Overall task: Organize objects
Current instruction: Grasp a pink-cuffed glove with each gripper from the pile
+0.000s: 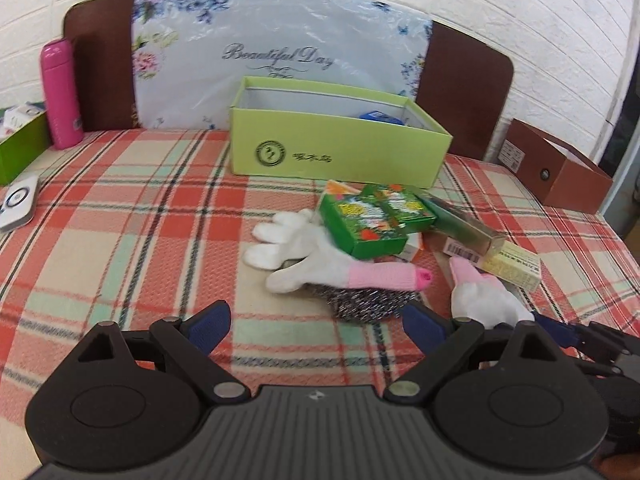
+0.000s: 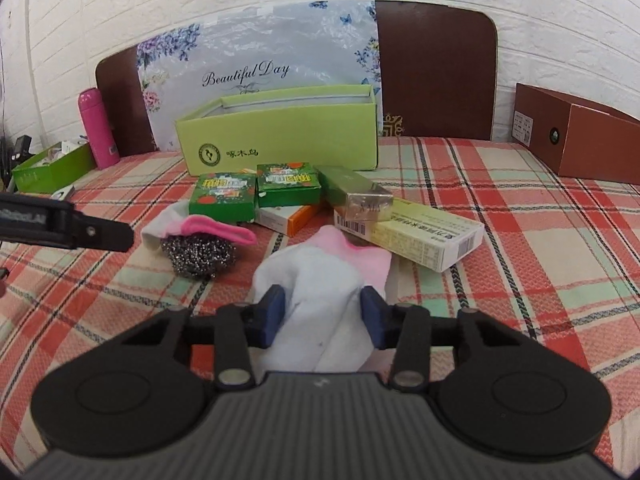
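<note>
A bed (image 2: 500, 240) with a red, cream and green plaid cover fills both views, its brown headboard (image 2: 436, 68) against a white brick wall. A flowered board (image 2: 256, 60) leans at twelve o'clock. In front of it stands an open lime box (image 2: 280, 140), the likely home for the clutter. A brown box (image 2: 580, 140) sits at two o'clock and a pink flask (image 2: 98, 128) at ten o'clock.

The clutter lies just before the lime box: two green packets (image 2: 256, 194), a gold carton (image 2: 356, 196) lying on a long pale carton (image 2: 428, 240), and a steel scourer (image 2: 196, 254) at ten o'clock, touching a white glove (image 1: 296, 248) with a pink cuff.

The second glove (image 2: 320, 304) lies nearest the right camera. The right claw (image 2: 322, 314) has narrowed around it, both blue pads pressing into the bunched cloth. The left claw (image 1: 316, 330) stands wide, holding nothing, above bare cover near the scourer.

Risks, as I judge them: the grip takes only a fold of limp cloth, so the glove may slip free on lifting. Its pink cuff touches the pale carton and could drag it. The two claws are close and could knock together.
</note>
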{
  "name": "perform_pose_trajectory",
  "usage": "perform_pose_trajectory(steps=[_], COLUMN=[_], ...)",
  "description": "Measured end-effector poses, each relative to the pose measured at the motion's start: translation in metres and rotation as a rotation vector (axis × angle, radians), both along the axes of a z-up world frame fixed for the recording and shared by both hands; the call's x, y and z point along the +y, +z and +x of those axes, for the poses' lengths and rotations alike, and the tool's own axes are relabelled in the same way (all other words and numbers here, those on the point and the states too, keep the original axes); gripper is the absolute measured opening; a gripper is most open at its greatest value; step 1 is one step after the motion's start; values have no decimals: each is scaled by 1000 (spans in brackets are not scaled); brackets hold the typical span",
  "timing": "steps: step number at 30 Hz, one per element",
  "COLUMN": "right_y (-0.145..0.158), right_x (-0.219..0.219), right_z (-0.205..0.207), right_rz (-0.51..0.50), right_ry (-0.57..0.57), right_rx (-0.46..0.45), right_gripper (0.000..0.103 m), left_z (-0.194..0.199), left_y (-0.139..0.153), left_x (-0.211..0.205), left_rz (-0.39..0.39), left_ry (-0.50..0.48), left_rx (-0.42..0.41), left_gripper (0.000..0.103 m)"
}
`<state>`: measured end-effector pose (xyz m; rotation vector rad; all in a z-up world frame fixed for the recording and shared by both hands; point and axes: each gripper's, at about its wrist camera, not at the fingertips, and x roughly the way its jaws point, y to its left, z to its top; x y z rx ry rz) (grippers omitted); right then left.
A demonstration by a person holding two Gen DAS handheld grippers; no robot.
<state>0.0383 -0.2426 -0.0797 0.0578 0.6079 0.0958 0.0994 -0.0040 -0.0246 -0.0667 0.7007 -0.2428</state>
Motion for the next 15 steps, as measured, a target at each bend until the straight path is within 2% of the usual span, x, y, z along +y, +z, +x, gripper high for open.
perform_pose_trajectory(steps=[1,2,7,8,9,11,13,15], right_y=[3,6,25,28,30,34,36,36], right_x=[-3,-6,-20,-21,-22,-24,-26,-26], right_z=[-3,-7,-26,-30,-32,-37,-40,-42], right_rz=[2,4,19,18,18,32,78,151], right_ry=[0,-6,-31,-31,-33,-28,1,53], right_rx=[-3,-7,-50,-54,-57,-54,-40,-17], right_gripper=[20,15,15,15,15,15,15,15], left_z=[4,8,33,36,40,44,41,28], left_y=[0,0,-8,-9,-11,-11,-5,4], left_x=[-7,-13,-35,-36,-35,-26,-10,9], left_rz=[8,15,19,15,5,-38,-93,-122], left_ry=[-16,-27,-80,-97,-115,-131,-136,-129], left_rx=[-9,-17,-11,-8,8,38,58,49], left_gripper=[96,96,93,75,43,15,10,10])
